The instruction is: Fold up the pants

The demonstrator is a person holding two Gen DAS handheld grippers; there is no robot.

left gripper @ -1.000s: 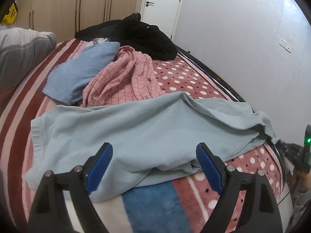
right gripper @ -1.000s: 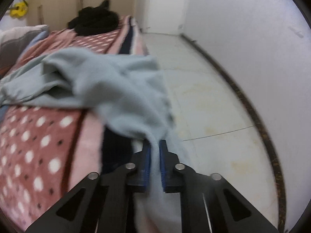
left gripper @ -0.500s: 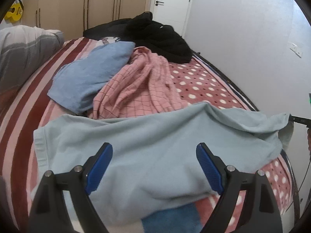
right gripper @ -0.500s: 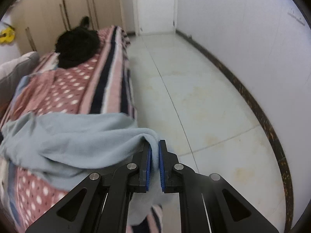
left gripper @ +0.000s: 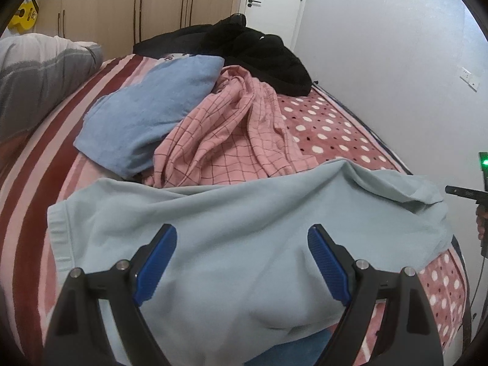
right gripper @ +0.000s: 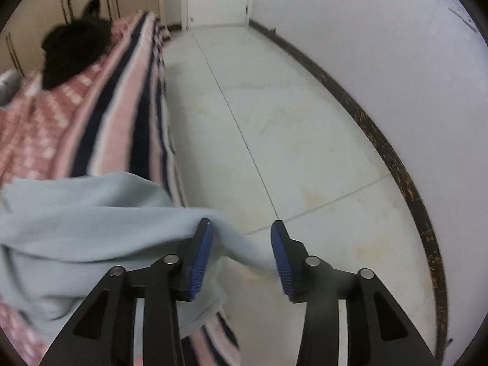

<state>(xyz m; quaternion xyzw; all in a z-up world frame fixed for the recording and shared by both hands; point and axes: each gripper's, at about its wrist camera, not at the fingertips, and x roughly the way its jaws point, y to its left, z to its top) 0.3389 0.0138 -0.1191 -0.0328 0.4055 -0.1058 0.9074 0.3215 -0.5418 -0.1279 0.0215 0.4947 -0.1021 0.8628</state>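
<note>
Two tools over light-blue pants [left gripper: 244, 213] on bed [left gripper: 329, 128]: right tool [right gripper: 241, 244] opening, hem slipping free; left tool [left gripper: 242, 262] spread, empty. Spreading step; next, regrip for first fold.

Pale blue-grey pants [left gripper: 244, 228], soft knit, lie spread and rumpled across the bed, ribbed waistband left of the left gripper's fingers [left gripper: 157, 259]. One leg end hangs loose between the right gripper's opening fingers [right gripper: 199, 259].
</note>
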